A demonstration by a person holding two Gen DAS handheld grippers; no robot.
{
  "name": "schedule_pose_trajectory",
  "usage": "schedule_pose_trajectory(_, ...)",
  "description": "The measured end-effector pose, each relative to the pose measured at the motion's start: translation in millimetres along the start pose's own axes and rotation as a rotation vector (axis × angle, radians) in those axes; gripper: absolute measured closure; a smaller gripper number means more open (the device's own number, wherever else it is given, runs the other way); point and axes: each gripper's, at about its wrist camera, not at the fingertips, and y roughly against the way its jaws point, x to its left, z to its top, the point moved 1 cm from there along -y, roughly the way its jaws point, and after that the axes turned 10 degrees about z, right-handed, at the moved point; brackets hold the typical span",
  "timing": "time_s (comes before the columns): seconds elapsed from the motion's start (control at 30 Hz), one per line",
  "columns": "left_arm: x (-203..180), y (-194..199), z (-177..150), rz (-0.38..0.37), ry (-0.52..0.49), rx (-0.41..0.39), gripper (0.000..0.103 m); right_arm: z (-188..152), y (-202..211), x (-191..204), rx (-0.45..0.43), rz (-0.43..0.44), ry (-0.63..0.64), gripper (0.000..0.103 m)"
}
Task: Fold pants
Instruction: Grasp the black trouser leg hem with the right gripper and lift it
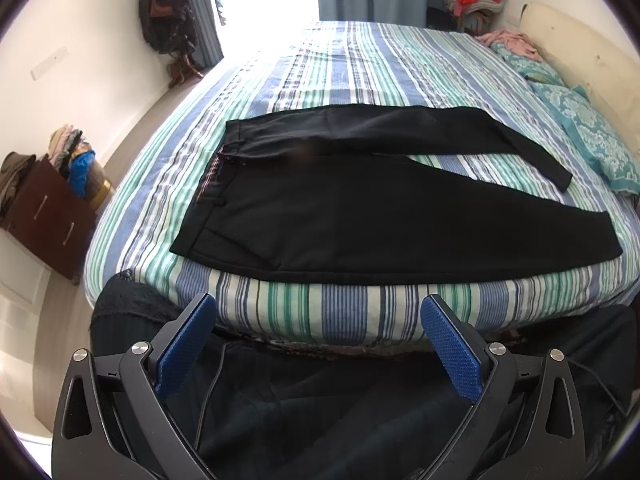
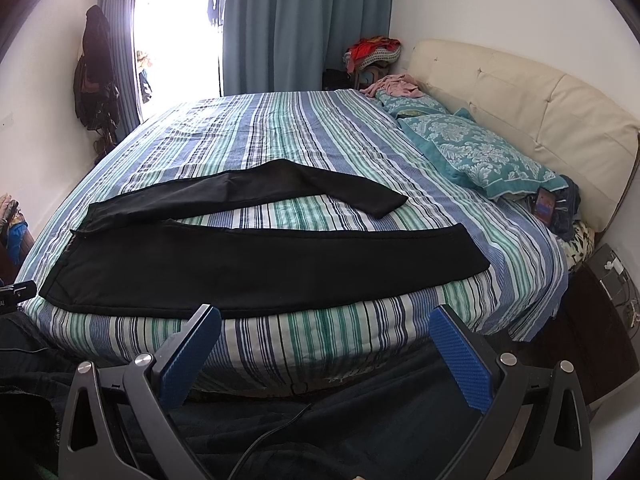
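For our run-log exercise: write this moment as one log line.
stage: before first fold | pants: flat on bed, legs apart | left gripper: open, empty | right gripper: open, empty

striped bed [image 2: 280, 140] | teal pillow [image 2: 480, 156] | blue curtain [image 2: 300, 24] | cream headboard [image 2: 540, 92]

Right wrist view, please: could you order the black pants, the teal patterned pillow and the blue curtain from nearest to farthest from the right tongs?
1. Black pants, spread flat on the bed just ahead of the open right tongs.
2. Teal patterned pillow, right, by the headboard.
3. Blue curtain, far wall.
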Motion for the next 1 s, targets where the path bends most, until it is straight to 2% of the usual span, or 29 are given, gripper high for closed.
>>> schedule_pose_trajectory(0.27, -4.4, -5.3, 15.0, -0.005, -0.003, -0.017, 0.001, 0.6, -11.3, -2.1, 0.011, 0.022, 0.006, 0.000)
schedule_pose_trajectory(0.33, -6.1, -9.1, 30.7, -0.002, 0.009, -0.042, 0.001, 6.7, -20.2, -2.8, 0.002, 0.046, 0.029, 0.000)
schedule_pose_trajectory(0.43, -6.2, -13.9, 60.4, -0.001, 0.055, -0.071, 0.001, 28.2, -40.6, -10.0, -0.065, 0.107, 0.093, 0.000)
schedule_pose_trajectory(0.53, -6.0, -20.0, 82.2, -0.009, 0.106, -0.078, 0.001, 53.7, -87.9, -33.7, -0.114, 0.113, 0.219, 0.000)
schedule_pose_trajectory(0.63, -8.7, -32.4, 93.0, 0.005, 0.120, -0.055, 0.001, 72.4, -176.3, -70.7, 0.014, 0.012, 0.410, 0.000)
schedule_pose_trajectory(0.7, -10.9, -44.0, 93.9, 0.036, 0.113, -0.026, 0.001, 80.7, -232.3, -96.6, 0.109, -0.008, 0.506, 0.009)
schedule_pose_trajectory(0.8, -13.8, -62.4, 90.0, 0.083, 0.107, 0.037, 0.001, 87.0, -304.0, -128.2, 0.255, 0.026, 0.575, 0.016)
schedule_pose_trajectory(0.83, -15.0, -68.0, 88.7, 0.096, 0.107, 0.058, 0.001, 89.3, -323.2, -134.6, 0.286, 0.035, 0.597, 0.021)
schedule_pose_trajectory(0.93, -22.1, -83.4, 86.8, 0.134, 0.092, 0.110, 0.001, 92.3, -368.1, -151.1, 0.332, 0.063, 0.637, 0.025)
schedule_pose_trajectory(0.97, -26.3, -88.4, 87.6, 0.146, 0.079, 0.122, 0.001, 94.7, -379.6, -155.1, 0.352, 0.080, 0.645, 0.038)
schedule_pose_trajectory(1.0, -30.5, -92.6, 88.7, 0.159, 0.065, 0.130, 0.001, 98.6, -388.7, -158.4, 0.376, 0.118, 0.641, 0.072)
